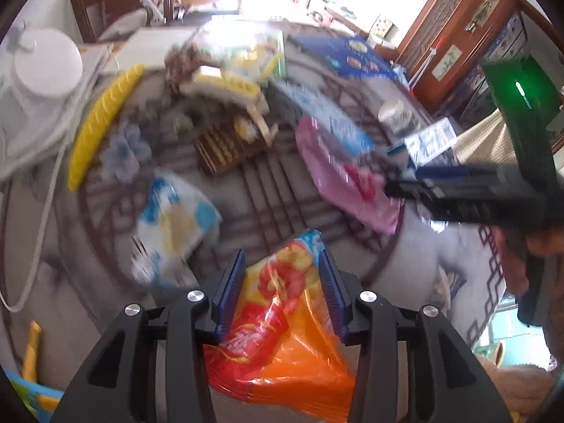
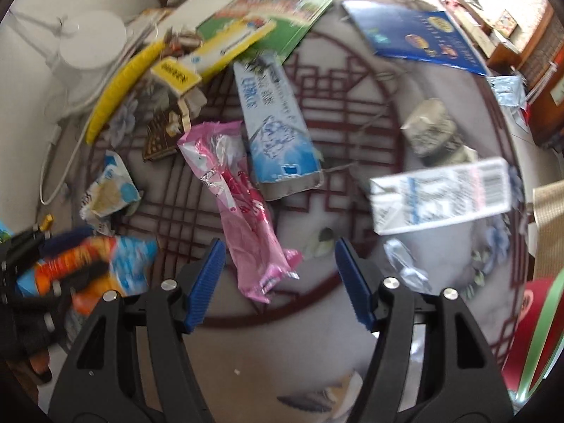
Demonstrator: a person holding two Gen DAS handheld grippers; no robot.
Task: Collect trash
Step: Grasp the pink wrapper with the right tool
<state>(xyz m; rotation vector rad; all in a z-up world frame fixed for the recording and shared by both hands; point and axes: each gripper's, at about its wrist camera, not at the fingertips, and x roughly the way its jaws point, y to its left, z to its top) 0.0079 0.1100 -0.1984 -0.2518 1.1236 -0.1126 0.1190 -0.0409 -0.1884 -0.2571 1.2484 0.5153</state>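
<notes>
Trash scattered on patterned round table [image 2: 352, 303]; two handheld grippers at work.

Left gripper [image 1: 282, 282] is clamped on an orange-red snack wrapper [image 1: 282, 317], pads pressing its sides w/ the bag bunched between them. Right gripper [image 2: 278, 282] hangs w/ jaws apart, nothing between pads; a pink foil wrapper [image 2: 243, 218] lies just ahead, its near end between the fingertips but not touched. Beyond it: blue-white carton [image 2: 278, 134]; off to right side, a white barcoded carton [image 2: 440, 197]. Pink wrapper looks light, thin, crinkly & prob. slippery, likely to slide or fold rather than resist. Best hold, in my view: across the narrow crumpled near end, pinching firmly.
</notes>
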